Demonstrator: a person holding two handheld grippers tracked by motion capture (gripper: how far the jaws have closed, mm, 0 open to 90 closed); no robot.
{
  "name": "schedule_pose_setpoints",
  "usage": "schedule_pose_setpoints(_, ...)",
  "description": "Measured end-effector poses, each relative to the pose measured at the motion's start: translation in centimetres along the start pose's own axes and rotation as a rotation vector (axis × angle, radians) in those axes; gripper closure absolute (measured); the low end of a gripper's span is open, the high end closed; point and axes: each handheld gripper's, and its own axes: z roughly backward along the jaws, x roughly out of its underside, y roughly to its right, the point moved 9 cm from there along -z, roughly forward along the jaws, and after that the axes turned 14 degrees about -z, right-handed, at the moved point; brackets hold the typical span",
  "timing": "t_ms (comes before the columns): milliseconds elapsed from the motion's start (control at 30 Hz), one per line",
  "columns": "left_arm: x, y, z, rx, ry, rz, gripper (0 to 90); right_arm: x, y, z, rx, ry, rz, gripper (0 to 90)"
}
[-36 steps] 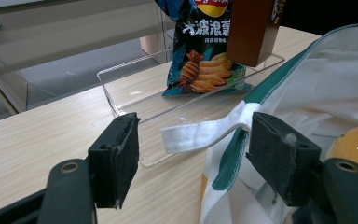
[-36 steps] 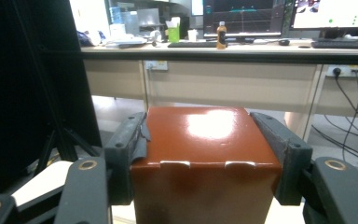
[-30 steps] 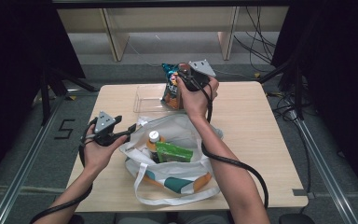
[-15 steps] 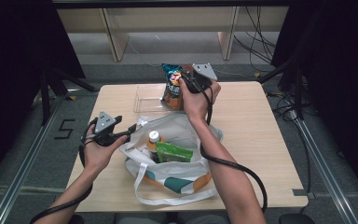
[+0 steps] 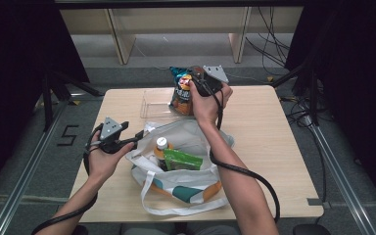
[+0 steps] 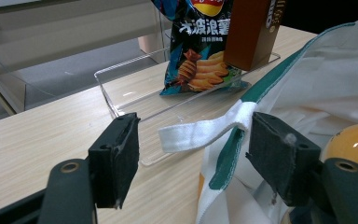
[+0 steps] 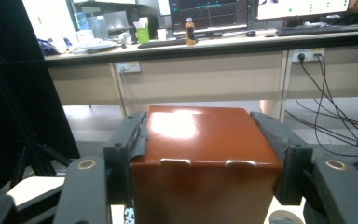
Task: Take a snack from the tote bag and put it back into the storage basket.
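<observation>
Two tools are at work over your worktop [image 5: 274,147], so start with the biggest thing on it: the white cloth bag [image 5: 196,137] lying open near you, with a bottle [image 5: 161,146] and a green packet [image 5: 182,159] inside. Beyond it, at the far edge, sits the clear tray [image 5: 154,104], and a crisp bag [image 6: 198,46] stands in it.

Your right tool [image 5: 201,88] is clenched on the brown box [image 7: 200,158], pads flat on two opposite sides. The box hangs over the far right part of the tray, just beside the crisp bag. From these views you cannot tell whether its base already touches the tray floor.

Your left tool [image 6: 193,154] is released, jaws wide, at the left rim of the cloth bag, with the white strap [image 6: 200,130] lying between the pads but not pressed.

The step in hand looks like setting the box down in the tray. Keep it upright, lower it straight and keep its edge off the tray wall. Leave a little room so the crisp bag does not tip. Let go only when the base sits flat, then draw the tool straight back. If you mean to steady the cloth bag, pinch the strap fully between the pads first.
</observation>
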Motion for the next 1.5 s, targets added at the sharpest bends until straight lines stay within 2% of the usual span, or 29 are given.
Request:
schedule_pose_setpoints(33, 0.0, 0.0, 0.0, 0.000, 0.002, -0.001, 32.8, 0.0, 0.0, 0.1, 0.000, -0.003, 0.003, 39.7)
schedule_pose_setpoints(100, 0.0, -0.1, 0.0, -0.001, 0.001, -0.004, 32.9, 0.3, 0.2, 0.0, 0.029, 0.002, 0.067, 39.7)
schedule_pose_setpoints(167, 0.0, -0.1, 0.0, -0.003, 0.000, -0.001, 32.9, 1.1, 0.4, -0.2, 0.023, -0.015, 0.058, 39.8)
schedule_pose_setpoints(200, 0.0, -0.1, 0.0, -0.002, 0.000, 0.002, 32.9, 1.4, 0.5, -0.2, 0.025, -0.021, 0.031, 39.7)
schedule_pose_setpoints(267, 0.0, 0.0, 0.0, 0.000, -0.002, -0.001, 32.9, 1.6, 0.7, -0.3, 0.022, -0.021, 0.037, 39.7)
schedule_pose_setpoints(300, 0.0, 0.0, 0.0, 0.002, -0.002, -0.005, 32.8, 1.5, 0.8, -0.3, 0.022, -0.021, 0.058, 39.7)
schedule_pose_setpoints(367, 0.0, 0.0, 0.0, 0.003, 0.000, -0.005, 32.9, 1.7, 0.7, -0.4, 0.025, -0.030, 0.038, 39.7)
schedule_pose_setpoints(533, 0.1, 0.0, 0.0, 0.002, -0.007, -0.003, 32.9, 1.9, 0.7, -0.5, 0.022, -0.035, 0.053, 39.5)
schedule_pose_setpoints(667, 0.0, 0.0, 0.0, 0.002, -0.001, -0.006, 32.9, 2.1, 0.8, -0.6, 0.025, -0.044, 0.039, 39.4)
schedule_pose_setpoints(700, 0.0, 0.1, 0.0, 0.003, -0.001, -0.005, 32.9, 2.1, 0.8, -0.7, 0.023, -0.039, 0.054, 39.4)
schedule_pose_setpoints(733, 0.0, 0.1, 0.0, 0.003, -0.001, -0.006, 32.9, 2.3, 0.7, -0.7, 0.023, -0.057, 0.052, 39.4)
schedule_pose_setpoints(767, 0.0, 0.1, 0.0, 0.004, -0.002, -0.006, 32.9, 2.5, 1.0, -0.8, 0.031, -0.064, 0.089, 39.3)
schedule_pose_setpoints(800, 0.0, 0.1, 0.0, 0.005, -0.002, -0.004, 32.9, 3.0, 1.0, -0.9, 0.033, -0.077, 0.071, 39.3)
schedule_pose_setpoints(1033, 0.1, 0.1, -0.1, 0.008, -0.003, -0.007, 32.9, 3.9, 1.3, -1.2, 0.028, -0.093, 0.093, 39.1)
schedule_pose_setpoints(1067, 0.0, 0.1, -0.1, 0.009, 0.000, -0.006, 32.9, 4.0, 1.2, -1.3, 0.028, -0.092, 0.077, 39.0)
schedule_pose_setpoints(1167, 0.0, 0.1, -0.1, 0.007, -0.001, -0.006, 32.9, 4.3, 1.2, -1.4, 0.030, -0.106, 0.095, 38.6)
schedule_pose_setpoints(1233, 0.0, 0.2, -0.1, 0.008, -0.002, -0.005, 32.9, 4.3, 1.4, -1.5, 0.024, -0.107, 0.129, 38.3)
schedule_pose_setpoints(1267, 0.0, 0.2, -0.1, 0.009, -0.004, -0.009, 32.9, 4.4, 1.3, -1.5, 0.027, -0.109, 0.107, 38.0)
schedule_pose_setpoints(1400, 0.0, 0.2, -0.2, 0.014, 0.006, -0.009, 32.9, 5.1, 1.4, -1.7, 0.034, -0.163, 0.098, 37.7)
schedule_pose_setpoints(1467, 0.0, 0.2, -0.2, 0.013, 0.005, -0.010, 32.9, 5.5, 1.6, -1.8, 0.035, -0.178, 0.107, 37.8)
schedule_pose_setpoints(1500, 0.0, 0.2, -0.1, 0.010, -0.002, -0.010, 32.9, 5.4, 1.7, -1.9, 0.025, -0.165, 0.114, 37.8)
